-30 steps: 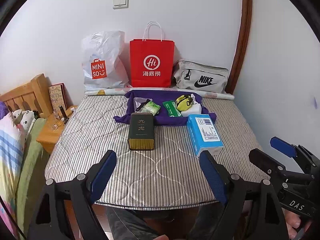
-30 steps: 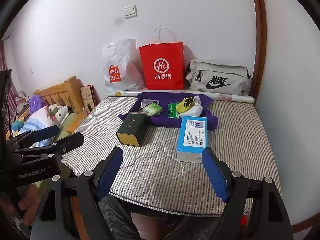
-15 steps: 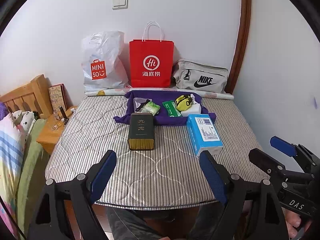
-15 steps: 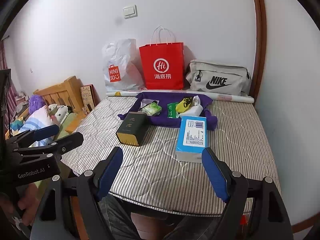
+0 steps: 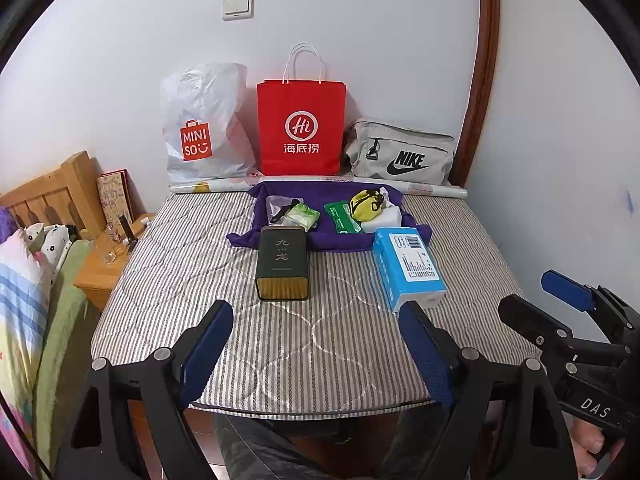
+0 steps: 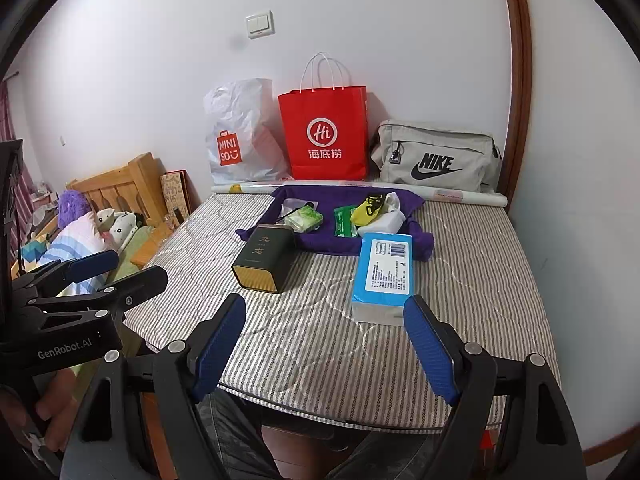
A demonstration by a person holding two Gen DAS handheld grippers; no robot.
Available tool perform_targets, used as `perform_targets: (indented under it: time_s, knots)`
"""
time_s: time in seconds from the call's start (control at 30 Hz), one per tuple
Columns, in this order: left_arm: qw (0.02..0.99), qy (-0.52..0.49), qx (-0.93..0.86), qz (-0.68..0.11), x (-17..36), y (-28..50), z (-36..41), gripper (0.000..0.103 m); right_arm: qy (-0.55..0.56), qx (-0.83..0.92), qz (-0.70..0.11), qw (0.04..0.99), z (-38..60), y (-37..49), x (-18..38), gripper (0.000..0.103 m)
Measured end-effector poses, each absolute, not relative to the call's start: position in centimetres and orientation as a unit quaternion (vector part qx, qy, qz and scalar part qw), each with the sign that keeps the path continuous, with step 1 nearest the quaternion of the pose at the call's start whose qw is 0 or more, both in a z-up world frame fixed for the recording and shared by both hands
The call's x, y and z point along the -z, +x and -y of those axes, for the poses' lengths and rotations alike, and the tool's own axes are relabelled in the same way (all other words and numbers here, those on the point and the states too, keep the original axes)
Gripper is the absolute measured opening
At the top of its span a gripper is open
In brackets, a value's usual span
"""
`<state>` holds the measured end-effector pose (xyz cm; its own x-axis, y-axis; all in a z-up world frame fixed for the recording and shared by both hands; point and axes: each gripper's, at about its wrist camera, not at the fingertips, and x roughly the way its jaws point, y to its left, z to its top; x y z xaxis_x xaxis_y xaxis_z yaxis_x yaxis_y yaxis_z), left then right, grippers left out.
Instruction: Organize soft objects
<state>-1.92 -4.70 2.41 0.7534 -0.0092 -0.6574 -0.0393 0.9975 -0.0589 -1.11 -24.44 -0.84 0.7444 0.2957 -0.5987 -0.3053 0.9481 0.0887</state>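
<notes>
Both grippers are hovering at the near edge of the striped mattress (image 5: 168, 264), low in each frame. The left gripper (image 5: 316, 344) is holding its blue pads wide apart with nothing between them; the right gripper (image 6: 324, 344) is likewise standing spread and empty.

The soft things are lying in the upper centre of both views. A purple cloth (image 5: 280, 194) is spreading flat at the far end of the mattress, and several small items are resting on it: a clear pouch (image 5: 276, 204), a pale green packet (image 5: 302, 216), a green wipes pack (image 5: 340, 218), a yellow pouch (image 5: 366, 202) and a white pack (image 5: 384, 218). Just in front of the cloth's near edge, a dark tin (image 5: 283, 262) and a blue tissue pack (image 5: 408, 266) are lying on the bare mattress.

Such a layout is fitting two stages alike: small items gathered on the cloth with the tissue pack yet to join them, or items laid out ahead of sorting. The frames are not settling which.

The tissue pack is lying flat, its long axis running from near to far, tilting slightly left at the far end in the left view. The tin is lying on its side, gold end facing the cameras. The cloth's long axis is running left to right.
</notes>
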Motion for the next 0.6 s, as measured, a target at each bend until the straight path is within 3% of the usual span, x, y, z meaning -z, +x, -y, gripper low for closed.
perform_targets:
  time_s: [0.6]
  knots:
    - [0.936,-0.024,-0.006,-0.351,-2.52,-1.94,4.69,0.084,-0.008,-0.161,-0.318,0.934,24.54,-1.1,0.74,0.081]
